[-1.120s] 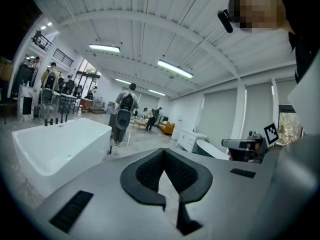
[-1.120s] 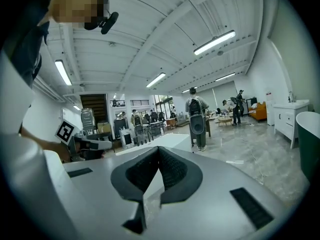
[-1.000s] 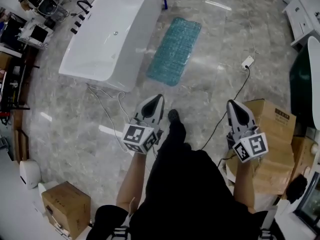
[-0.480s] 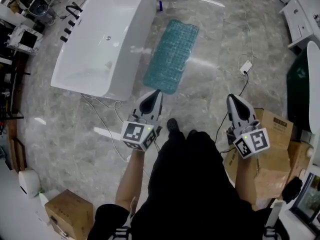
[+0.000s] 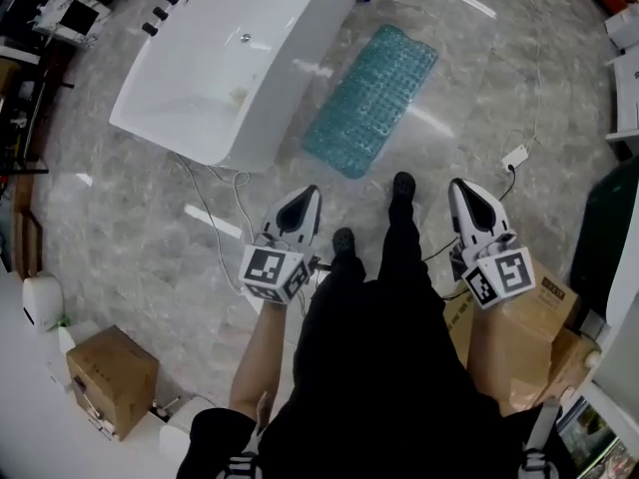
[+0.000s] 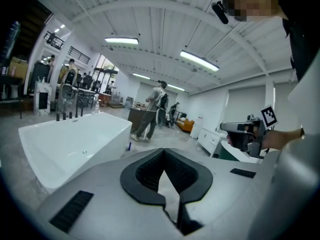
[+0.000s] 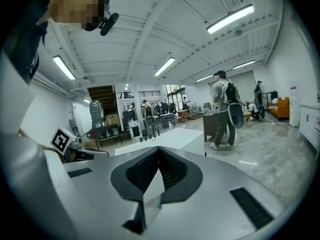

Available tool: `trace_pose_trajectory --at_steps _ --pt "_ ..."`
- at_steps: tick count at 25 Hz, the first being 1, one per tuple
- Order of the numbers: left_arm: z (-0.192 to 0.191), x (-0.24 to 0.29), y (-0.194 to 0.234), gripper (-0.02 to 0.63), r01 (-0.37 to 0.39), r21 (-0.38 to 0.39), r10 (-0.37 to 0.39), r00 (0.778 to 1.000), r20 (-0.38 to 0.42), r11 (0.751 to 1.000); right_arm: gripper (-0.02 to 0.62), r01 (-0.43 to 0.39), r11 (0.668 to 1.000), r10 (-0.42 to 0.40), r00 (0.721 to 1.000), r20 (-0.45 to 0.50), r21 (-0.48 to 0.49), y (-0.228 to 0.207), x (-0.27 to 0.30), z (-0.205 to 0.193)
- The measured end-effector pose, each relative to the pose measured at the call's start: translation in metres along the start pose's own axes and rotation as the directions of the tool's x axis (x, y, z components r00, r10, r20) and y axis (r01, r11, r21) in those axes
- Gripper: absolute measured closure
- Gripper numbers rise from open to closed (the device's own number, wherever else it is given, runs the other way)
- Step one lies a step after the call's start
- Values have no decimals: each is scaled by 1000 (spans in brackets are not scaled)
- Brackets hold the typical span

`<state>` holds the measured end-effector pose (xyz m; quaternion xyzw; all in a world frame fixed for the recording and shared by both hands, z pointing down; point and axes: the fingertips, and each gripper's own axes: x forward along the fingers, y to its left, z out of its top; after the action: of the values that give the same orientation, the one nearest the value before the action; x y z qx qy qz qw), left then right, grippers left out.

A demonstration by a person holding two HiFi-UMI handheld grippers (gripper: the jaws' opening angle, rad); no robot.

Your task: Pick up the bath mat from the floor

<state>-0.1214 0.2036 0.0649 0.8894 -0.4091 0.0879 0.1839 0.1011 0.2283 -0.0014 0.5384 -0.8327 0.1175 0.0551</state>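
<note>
The teal bath mat point(image 5: 371, 100) lies flat on the grey marble floor, right beside the white bathtub point(image 5: 240, 58). My left gripper point(image 5: 309, 192) is held up at waist height, short of the mat's near end, and is shut with nothing in it. My right gripper point(image 5: 460, 186) is level with it further right, also shut and empty. The left gripper view has the closed jaws of the left gripper point(image 6: 165, 176) pointing over the bathtub point(image 6: 75, 144). The closed jaws of the right gripper point(image 7: 155, 176) face the hall. The mat shows in neither gripper view.
My feet point(image 5: 402, 183) stand just before the mat. A thin cable point(image 5: 208, 213) trails from the tub, and a power plug point(image 5: 516, 155) lies on the floor at right. Cardboard boxes point(image 5: 112, 377) point(image 5: 519, 337) sit on both sides. People point(image 6: 150, 115) stand far off.
I have stepped toward the mat, one foot now planted close to its near end. The view has swung a little, and both grippers have stayed shut and level.
</note>
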Motion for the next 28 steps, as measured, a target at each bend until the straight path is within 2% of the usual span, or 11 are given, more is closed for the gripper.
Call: trace_pose_trajectory --at_steps 3,7,10,14,17,21,25,28 --pt "10 24 15 594 -89 -34 89 996 -1 995 583 -92 996 92 996 -14 0 -27 47 10" --pt "46 63 26 594 -171 -100 177 983 50 980 583 -200 980 200 979 -23 9 -64 99 25" --pt "64 94 34 594 -236 -151 250 965 77 960 583 -305 952 304 952 -38 -5 -87 140 36" --pt "68 121 40 594 -309 -161 319 947 44 937 583 -414 910 413 909 -57 -23 -105 178 39" --pt "63 131 49 594 -351 -179 358 934 11 919 583 -480 877 477 874 -91 -16 -110 202 27" --pt "42 140 64 594 -388 -213 389 920 -40 896 583 -521 853 516 843 -152 5 -110 228 -5" --pt "11 159 87 594 -400 -269 395 916 -76 876 583 -515 856 512 837 -196 36 -104 252 -40" --pt "-17 183 104 594 -388 -313 379 921 -92 867 583 -515 856 512 830 -219 50 -98 268 -66"
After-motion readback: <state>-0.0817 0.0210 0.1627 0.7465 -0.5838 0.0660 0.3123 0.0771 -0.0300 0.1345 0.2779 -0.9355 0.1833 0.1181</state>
